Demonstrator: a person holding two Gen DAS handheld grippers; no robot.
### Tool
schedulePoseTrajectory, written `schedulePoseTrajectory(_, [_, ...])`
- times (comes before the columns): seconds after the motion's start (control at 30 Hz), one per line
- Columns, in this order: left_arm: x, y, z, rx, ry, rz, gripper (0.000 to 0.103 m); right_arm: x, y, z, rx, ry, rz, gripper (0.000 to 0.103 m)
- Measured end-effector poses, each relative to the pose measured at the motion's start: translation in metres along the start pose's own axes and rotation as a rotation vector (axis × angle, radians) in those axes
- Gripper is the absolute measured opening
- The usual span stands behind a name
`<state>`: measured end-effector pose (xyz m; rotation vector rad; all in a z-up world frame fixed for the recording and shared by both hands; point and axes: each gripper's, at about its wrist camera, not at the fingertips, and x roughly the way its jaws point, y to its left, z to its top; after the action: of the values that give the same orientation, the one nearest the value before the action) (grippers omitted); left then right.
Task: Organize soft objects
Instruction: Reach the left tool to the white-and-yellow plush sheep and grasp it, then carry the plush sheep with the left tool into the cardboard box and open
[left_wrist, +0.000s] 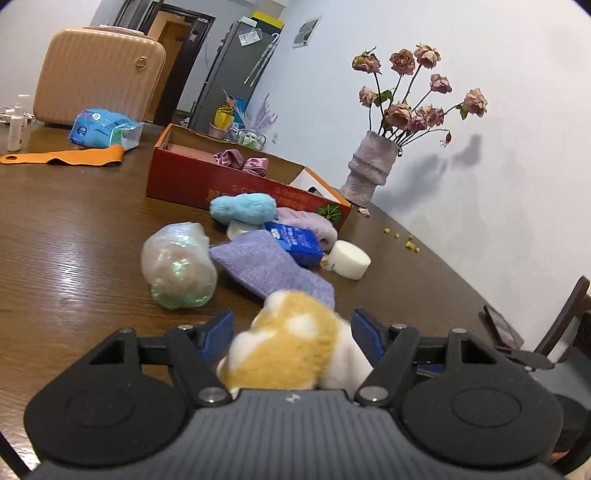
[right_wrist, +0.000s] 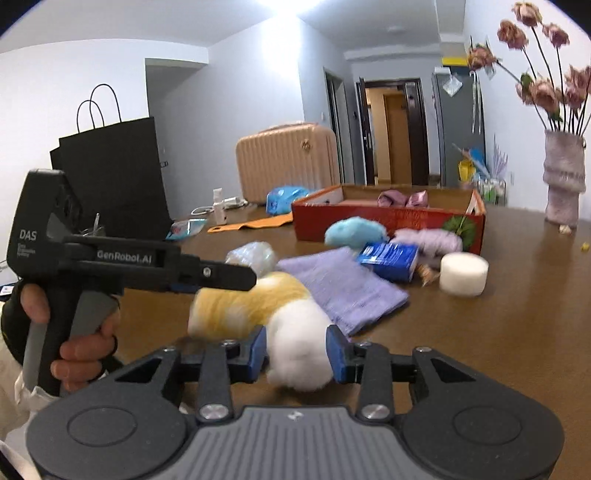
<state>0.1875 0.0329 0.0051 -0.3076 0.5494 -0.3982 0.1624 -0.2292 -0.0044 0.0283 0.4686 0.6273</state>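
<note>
A yellow and white plush toy lies between the two grippers over the brown table. My left gripper has its blue pads on either side of the toy's yellow end. My right gripper is shut on the toy's white end. The left gripper also shows from the side in the right wrist view. A red cardboard box holds a pink satin scrunchie. In front of it lie a blue plush, a purple cloth, a lilac fuzzy item and a clear wrapped bundle.
A blue packet and a white foam cylinder lie by the cloth. A vase of dried roses stands by the wall. A beige suitcase, a blue wipes pack, an orange strip and a black paper bag sit further back.
</note>
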Motion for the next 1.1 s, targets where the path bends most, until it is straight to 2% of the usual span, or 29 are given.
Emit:
schedulePoseTrajectory(0.13, [-0.007, 0.011, -0.01, 0.0, 0.015, 0.063, 0.07, -0.003, 0.007, 0.002, -0.01, -0.01, 0.012, 0.041])
schedulePoseTrajectory(0.2, [-0.021, 0.015, -0.012, -0.007, -0.005, 0.059, 0.07, 0.003, 0.01, 0.004, -0.031, -0.003, 0.022, 0.05])
schedulePoseTrajectory(0.3, [-0.043, 0.017, -0.017, -0.003, -0.037, 0.04, 0.075, 0.022, 0.009, 0.008, -0.056, 0.007, 0.051, 0.053])
schedulePoseTrajectory(0.37, [-0.044, 0.014, -0.022, 0.004, -0.027, 0.038, 0.075, 0.039, 0.003, 0.01, -0.031, 0.017, 0.05, 0.053])
schedulePoseTrajectory(0.4, [-0.04, 0.011, -0.026, 0.017, -0.014, 0.055, 0.074, 0.047, 0.0, 0.011, -0.01, 0.032, 0.043, 0.053])
schedulePoseTrajectory(0.47, [-0.029, 0.009, -0.031, 0.023, 0.011, 0.104, 0.058, 0.053, -0.004, 0.01, 0.028, 0.057, 0.064, 0.053])
schedulePoseTrajectory(0.57, [-0.022, 0.025, -0.031, -0.062, 0.01, 0.129, 0.055, 0.044, 0.001, 0.006, 0.022, 0.085, 0.078, 0.052])
schedulePoseTrajectory(0.67, [-0.023, 0.033, -0.025, -0.071, -0.01, 0.114, 0.056, 0.035, 0.01, 0.002, 0.037, 0.098, 0.094, 0.053])
schedulePoseTrajectory(0.77, [-0.021, 0.034, -0.019, -0.065, -0.016, 0.061, 0.063, 0.039, 0.014, 0.002, 0.066, 0.085, 0.054, 0.055])
schedulePoseTrajectory(0.87, [-0.012, 0.034, -0.013, -0.071, -0.003, 0.034, 0.063, 0.051, 0.016, 0.002, 0.079, 0.107, 0.023, 0.057])
schedulePoseTrajectory(0.9, [-0.007, 0.036, -0.012, -0.085, 0.017, 0.035, 0.062, 0.054, 0.017, 0.001, 0.08, 0.114, 0.013, 0.057])
schedulePoseTrajectory(0.97, [-0.002, 0.039, -0.012, -0.116, 0.034, 0.007, 0.047, 0.058, 0.017, 0.001, 0.087, 0.12, 0.001, 0.053])
schedulePoseTrajectory(1.1, [0.001, 0.034, -0.004, -0.116, 0.017, 0.0, 0.047, 0.057, 0.013, 0.008, 0.099, 0.108, -0.001, 0.05])
